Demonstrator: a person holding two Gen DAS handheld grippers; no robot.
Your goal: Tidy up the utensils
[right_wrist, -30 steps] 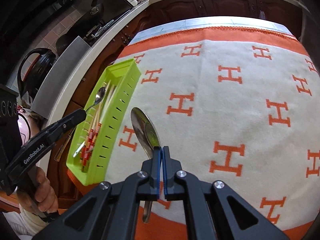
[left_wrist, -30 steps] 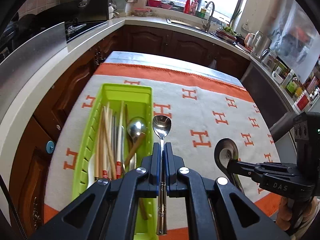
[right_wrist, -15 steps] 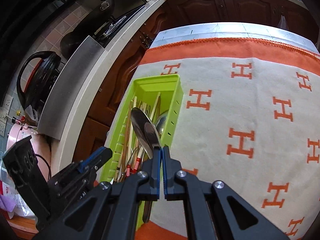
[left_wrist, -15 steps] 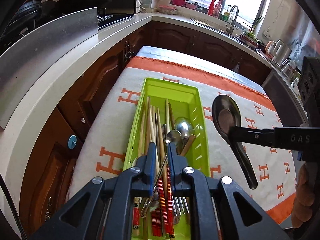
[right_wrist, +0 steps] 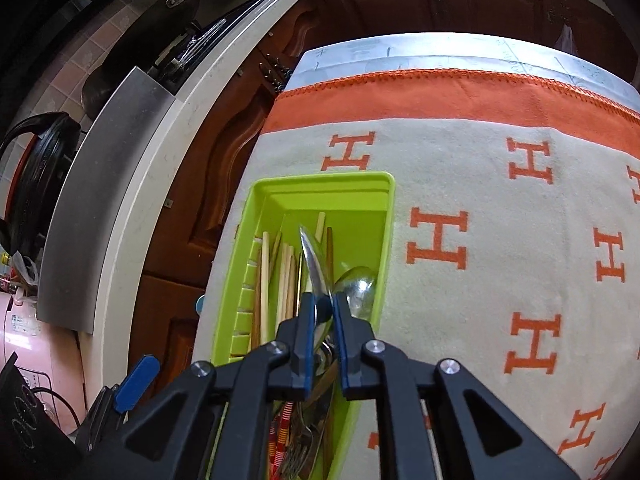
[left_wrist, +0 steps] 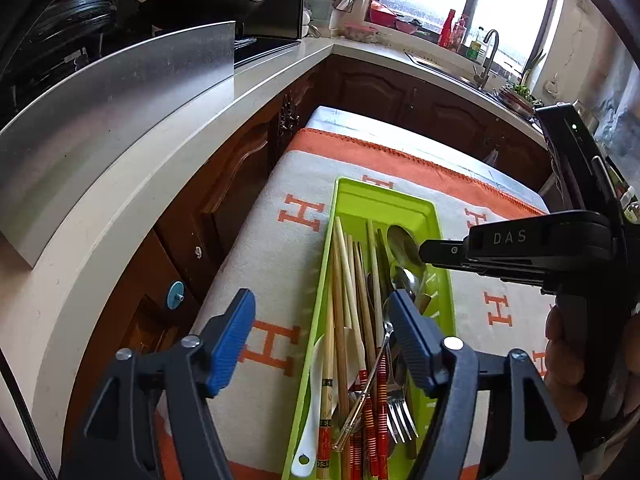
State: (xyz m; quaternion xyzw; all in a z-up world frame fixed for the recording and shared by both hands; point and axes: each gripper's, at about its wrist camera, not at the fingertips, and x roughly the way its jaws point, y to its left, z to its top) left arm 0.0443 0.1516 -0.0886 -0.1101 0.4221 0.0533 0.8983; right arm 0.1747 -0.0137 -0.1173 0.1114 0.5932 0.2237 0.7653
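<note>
A lime green tray (left_wrist: 384, 196) (right_wrist: 320, 180) lies on the cloth, holding chopsticks (left_wrist: 340, 280), a white spoon (left_wrist: 316, 400), forks (left_wrist: 400, 416) and a small steel spoon (left_wrist: 404, 280). My left gripper (left_wrist: 322, 332) hovers over the tray's near half, its jaws opening wide with nothing between them. My right gripper (right_wrist: 323, 308) (left_wrist: 428, 252) hangs over the tray's right side. Its jaws are opening, and the large steel spoon (right_wrist: 314, 260) (left_wrist: 402, 240) stands edge-on, loose in the narrow gap. A left fingertip (right_wrist: 136, 376) shows at the lower left.
The cloth (right_wrist: 480, 200) with orange H marks stretches to the right of the tray. A pale counter (left_wrist: 160, 160) with a steel panel (left_wrist: 120, 120) and brown cabinets runs along the left. A person's hand (left_wrist: 568, 360) grips the right tool.
Both grippers have moved left over the tray. The left one let go of the small spoon, which now lies in the tray, and opened wide. The right jaws have parted slightly around the large spoon.
</note>
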